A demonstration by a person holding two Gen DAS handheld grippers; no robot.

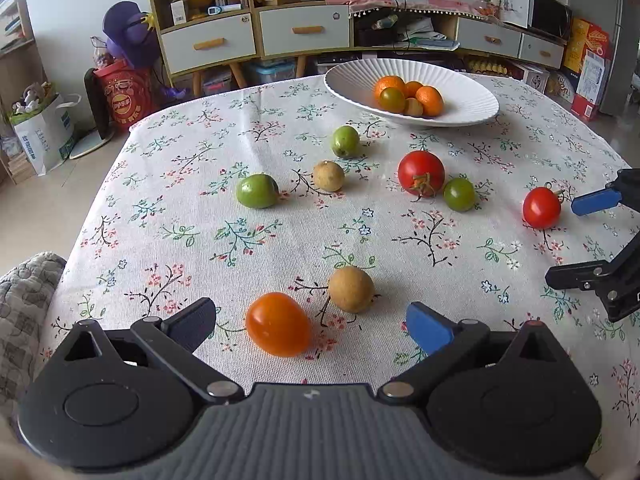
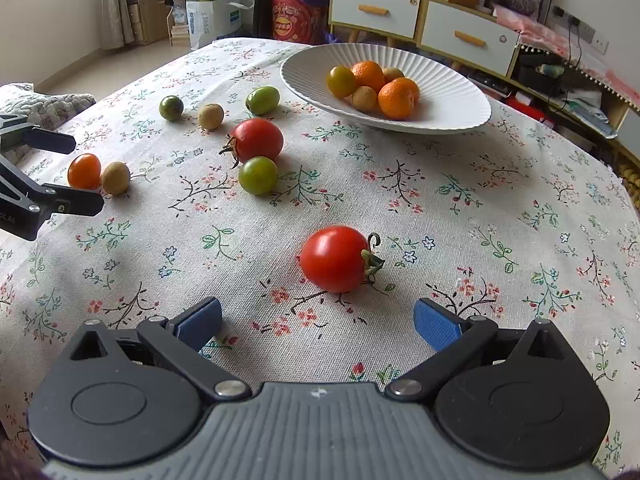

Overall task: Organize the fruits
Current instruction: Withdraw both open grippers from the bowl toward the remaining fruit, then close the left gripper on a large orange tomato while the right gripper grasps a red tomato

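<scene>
My left gripper (image 1: pixel 310 326) is open, with an orange tomato (image 1: pixel 278 324) lying on the cloth between its fingers and a tan round fruit (image 1: pixel 351 289) just beyond. My right gripper (image 2: pixel 318 324) is open too, and a red tomato (image 2: pixel 335 259) with a green stem lies just ahead of its fingers. A white ribbed bowl (image 1: pixel 352 76) at the far side holds several oranges and small fruits. A big red tomato (image 1: pixel 421 173), green fruits (image 1: pixel 257 191) and another tan fruit (image 1: pixel 328 176) are scattered mid-table. In the left wrist view the right gripper (image 1: pixel 576 240) shows at the right edge.
A floral tablecloth (image 1: pixel 200 240) covers the table, whose left edge drops to the floor. A quilted cushion (image 1: pixel 24 292) lies at the near left corner. Shelves, drawers and bags stand behind the table.
</scene>
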